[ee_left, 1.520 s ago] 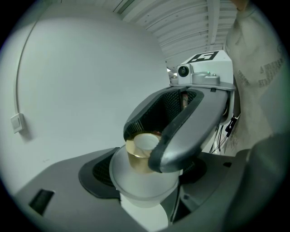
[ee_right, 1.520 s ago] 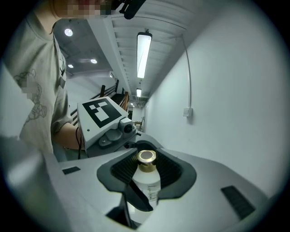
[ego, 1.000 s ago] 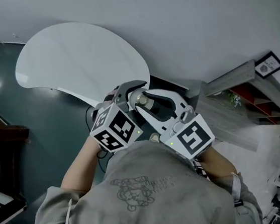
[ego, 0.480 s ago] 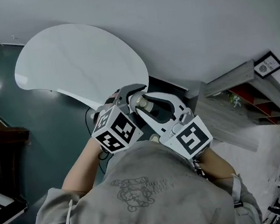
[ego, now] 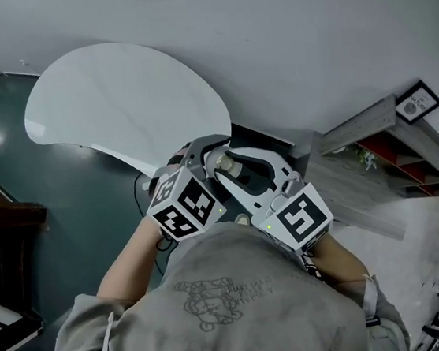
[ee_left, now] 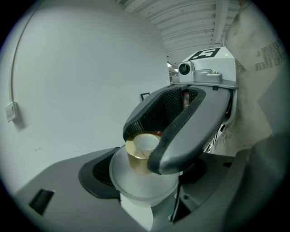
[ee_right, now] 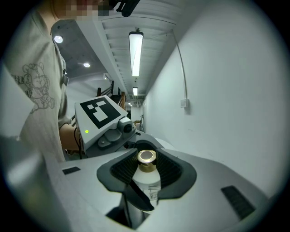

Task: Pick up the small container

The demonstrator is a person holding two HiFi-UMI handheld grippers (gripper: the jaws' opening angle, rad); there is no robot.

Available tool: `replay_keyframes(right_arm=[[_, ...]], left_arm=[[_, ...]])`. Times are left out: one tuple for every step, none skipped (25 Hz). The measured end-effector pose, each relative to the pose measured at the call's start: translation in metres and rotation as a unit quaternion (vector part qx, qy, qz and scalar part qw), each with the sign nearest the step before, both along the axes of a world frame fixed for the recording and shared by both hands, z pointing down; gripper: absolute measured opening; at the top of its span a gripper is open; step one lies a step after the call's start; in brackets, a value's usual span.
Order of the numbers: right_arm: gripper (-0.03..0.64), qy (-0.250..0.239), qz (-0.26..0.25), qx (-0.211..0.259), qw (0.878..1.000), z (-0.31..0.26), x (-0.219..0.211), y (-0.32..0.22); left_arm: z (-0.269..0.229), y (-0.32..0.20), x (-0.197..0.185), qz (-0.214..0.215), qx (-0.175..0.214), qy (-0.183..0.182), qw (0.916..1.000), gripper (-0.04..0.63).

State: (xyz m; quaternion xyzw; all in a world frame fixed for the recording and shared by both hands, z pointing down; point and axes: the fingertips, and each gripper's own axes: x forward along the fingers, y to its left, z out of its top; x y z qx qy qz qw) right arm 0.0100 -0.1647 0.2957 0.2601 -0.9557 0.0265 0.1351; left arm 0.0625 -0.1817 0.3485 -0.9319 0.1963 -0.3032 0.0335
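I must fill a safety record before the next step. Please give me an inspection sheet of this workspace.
Surface: white curved table, nothing seen on it.
Job's things: small white bottle with gold cap, held in the air, off the table.
Clutter: nothing seen.
Grippers: right gripper shut on the bottle; left gripper has the bottle between its jaws, contact unclear.
Cables: white cable on the wall.
Surroundings: grey wall, dark floor, shelf and framed picture at the right.
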Motion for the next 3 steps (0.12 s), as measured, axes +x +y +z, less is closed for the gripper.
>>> replay_keyframes(right_arm=[[0.129, -0.001, 0.001, -0.001, 1.0, 0.0004, 0.0021, 0.0009], [0.129, -0.002, 0.002, -0.003, 1.0, 0.0007, 0.0041, 0.0016], [0.129, -0.003, 0.003, -0.004, 1.0, 0.0009, 0.0062, 0.0024]], left_arm=[[0.0003, 0.0009, 0.002, 0.0, 0.0, -0.001, 1.0, 0.345], [0.0005, 0.0017, 0.004, 0.001, 0.0, -0.002, 1.0, 0.345], [0.0007, 0.0024, 0.006, 0.002, 0.0, -0.003, 1.0, 0.346]])
